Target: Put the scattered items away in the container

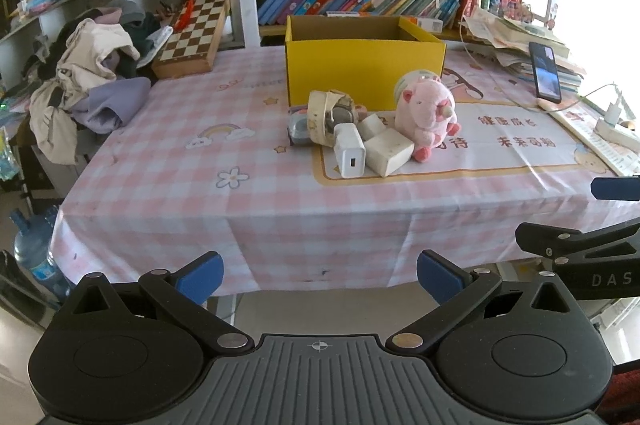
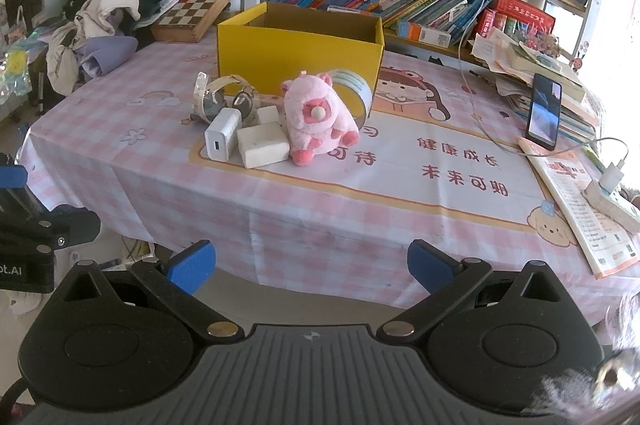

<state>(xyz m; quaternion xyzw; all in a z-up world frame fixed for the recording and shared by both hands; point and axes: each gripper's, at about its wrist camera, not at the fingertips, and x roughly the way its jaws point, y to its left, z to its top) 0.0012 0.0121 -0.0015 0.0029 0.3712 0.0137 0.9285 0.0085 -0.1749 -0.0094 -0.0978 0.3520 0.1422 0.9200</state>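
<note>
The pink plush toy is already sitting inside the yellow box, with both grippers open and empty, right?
Not quite. The pink plush toy sits on the tablecloth in front of the yellow box, not inside it; the right wrist view shows this. Both the left gripper and right gripper are open and empty.

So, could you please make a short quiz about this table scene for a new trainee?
1. True or false: the yellow cardboard box already holds the pink plush toy.
2. Which item lies nearest the table's front edge? A) white USB charger B) chessboard C) smartphone
3. Fill in: both the left gripper and the right gripper are ____ and hold nothing.

Key: 1 false, the toy sits on the tablecloth in front of the box. 2 A. 3 open.
</note>
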